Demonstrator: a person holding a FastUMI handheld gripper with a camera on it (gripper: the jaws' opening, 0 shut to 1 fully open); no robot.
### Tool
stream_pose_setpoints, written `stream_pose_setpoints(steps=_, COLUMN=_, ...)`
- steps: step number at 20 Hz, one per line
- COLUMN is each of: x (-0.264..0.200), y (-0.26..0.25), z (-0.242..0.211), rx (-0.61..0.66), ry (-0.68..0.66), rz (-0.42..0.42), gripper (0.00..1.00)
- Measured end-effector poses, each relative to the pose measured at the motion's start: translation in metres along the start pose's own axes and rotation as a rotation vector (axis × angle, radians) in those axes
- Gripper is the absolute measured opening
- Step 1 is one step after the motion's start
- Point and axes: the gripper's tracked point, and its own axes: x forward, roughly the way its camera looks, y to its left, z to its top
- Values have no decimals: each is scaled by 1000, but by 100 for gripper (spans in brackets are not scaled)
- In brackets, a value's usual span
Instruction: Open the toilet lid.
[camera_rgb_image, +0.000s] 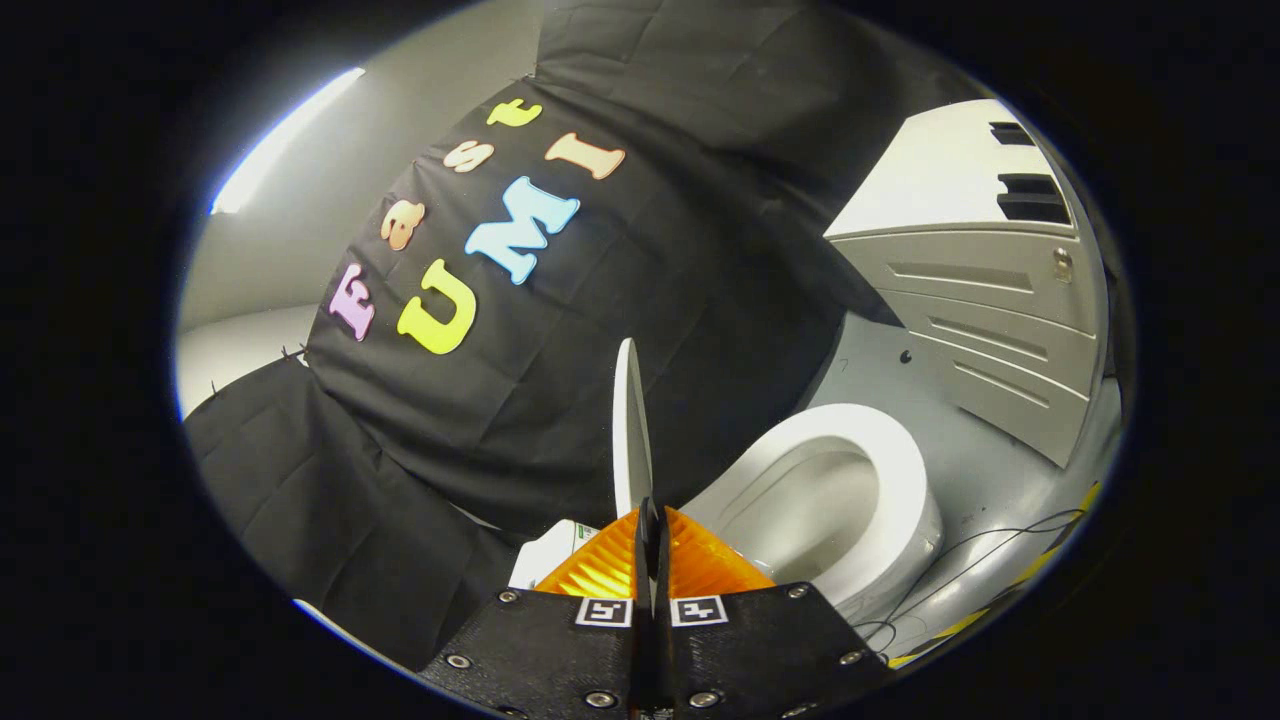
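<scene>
Hand-held gripper (652, 540) of mine is clenched on the toilet lid's (630, 430) edge, it seems; the lid stands upright at lower centre, bowl (850, 480) open to its right.

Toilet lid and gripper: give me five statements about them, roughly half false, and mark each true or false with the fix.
1. The toilet lid is raised, standing edge-on above the fingers. True.
2. The gripper is wide open, away from the lid. False: both fingers are closed on the lid's edge.
3. The bowl is uncovered, its seat rim showing. True.
4. The bowl lies left of the lid. False: it lies to the right.
5. Loose cables lie on the floor beyond the bowl. True.
</scene>
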Motion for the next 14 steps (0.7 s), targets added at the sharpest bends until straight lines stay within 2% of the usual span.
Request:
stream_pose_setpoints(steps=5, x=2, y=12, z=1, rx=-31, ry=-4, rz=-12, gripper=0)
stream_pose_setpoints(steps=14, x=1, y=66, z=-8, rx=-172, ry=6, rz=47, gripper=0)
